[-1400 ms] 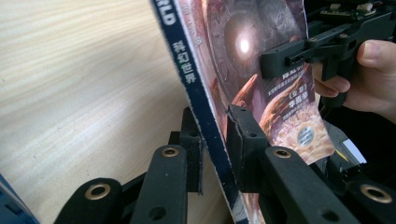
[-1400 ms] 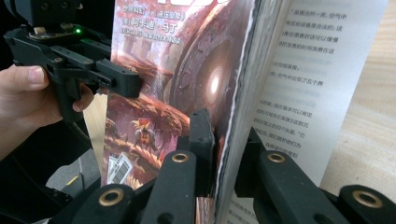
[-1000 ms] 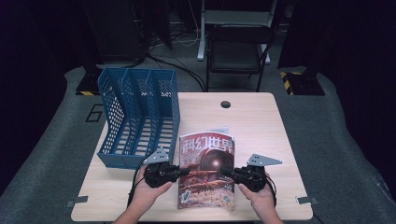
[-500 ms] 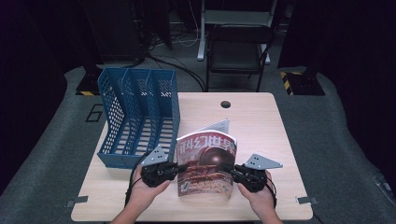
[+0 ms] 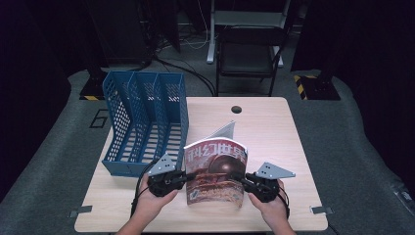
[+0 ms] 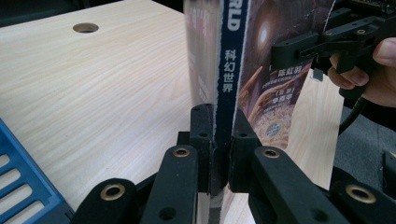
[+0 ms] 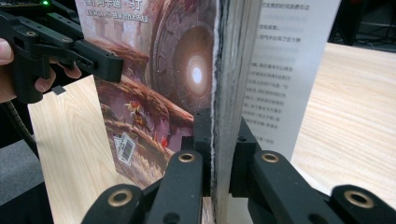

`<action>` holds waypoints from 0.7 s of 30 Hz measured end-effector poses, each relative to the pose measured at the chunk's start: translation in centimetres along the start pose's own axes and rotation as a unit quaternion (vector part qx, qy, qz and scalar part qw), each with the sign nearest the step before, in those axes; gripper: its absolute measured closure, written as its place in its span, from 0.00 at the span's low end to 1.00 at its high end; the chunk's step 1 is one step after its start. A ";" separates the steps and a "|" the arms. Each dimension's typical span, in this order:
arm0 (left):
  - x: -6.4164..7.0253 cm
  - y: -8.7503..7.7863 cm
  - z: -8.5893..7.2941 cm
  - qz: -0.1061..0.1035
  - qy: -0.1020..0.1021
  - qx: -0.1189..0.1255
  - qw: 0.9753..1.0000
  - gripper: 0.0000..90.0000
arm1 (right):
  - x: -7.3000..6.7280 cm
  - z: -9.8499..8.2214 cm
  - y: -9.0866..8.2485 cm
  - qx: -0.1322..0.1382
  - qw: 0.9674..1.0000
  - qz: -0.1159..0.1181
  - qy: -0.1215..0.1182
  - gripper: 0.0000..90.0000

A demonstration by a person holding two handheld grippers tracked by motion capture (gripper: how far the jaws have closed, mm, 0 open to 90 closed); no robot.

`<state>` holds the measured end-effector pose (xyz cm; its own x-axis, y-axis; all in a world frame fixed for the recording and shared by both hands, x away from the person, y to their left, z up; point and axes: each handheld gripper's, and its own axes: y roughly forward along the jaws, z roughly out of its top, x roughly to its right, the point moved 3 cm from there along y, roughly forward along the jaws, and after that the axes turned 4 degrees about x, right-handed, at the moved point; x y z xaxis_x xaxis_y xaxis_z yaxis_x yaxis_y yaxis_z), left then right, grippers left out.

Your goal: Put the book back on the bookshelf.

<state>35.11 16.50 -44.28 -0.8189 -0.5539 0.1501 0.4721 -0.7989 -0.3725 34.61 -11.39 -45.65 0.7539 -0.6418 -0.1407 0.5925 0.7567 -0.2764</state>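
A magazine [image 5: 218, 171] with a reddish-brown science-fiction cover stands nearly upright above the table's front middle, a loose back page flaring behind it. My left gripper [image 5: 188, 175] is shut on its spine edge [image 6: 227, 93], and my right gripper [image 5: 241, 179] is shut on the opposite page edge [image 7: 229, 70]. In the left gripper view the right gripper [image 6: 322, 42] clamps the far side. The right gripper view has the left gripper [image 7: 70, 46] clamping the cover [image 7: 159, 84].
A blue mesh file rack [image 5: 147, 122] with three slots stands at the table's left, just beside the magazine. The wooden table [image 5: 274, 132] has a round cable hole [image 5: 237, 108] near its far edge. A black chair [image 5: 247, 54] stands behind the table.
Both grippers have lifted the magazine from lying nearly flat on the table to standing almost upright. The back page has swung free behind it.
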 end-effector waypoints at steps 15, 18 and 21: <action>0.5 -0.4 -0.5 -0.007 0.008 0.009 1.000 0.93 | 1.4 -3.5 0.7 -0.099 0.994 0.008 0.042 0.75; 0.6 -0.4 -0.4 -0.009 0.009 0.008 1.000 0.93 | 1.4 -4.3 1.0 -0.120 0.992 0.009 0.046 0.75; 0.6 -0.4 -0.5 -0.010 0.012 0.006 1.000 0.93 | 1.6 -4.9 1.2 -0.137 0.989 0.011 0.055 0.74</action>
<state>34.26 16.63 -44.44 -0.8360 -0.5317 0.1353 0.4592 -0.8131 -0.3578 35.15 -12.12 -50.89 0.7219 -0.6460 -0.2481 0.4653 0.7186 -0.5168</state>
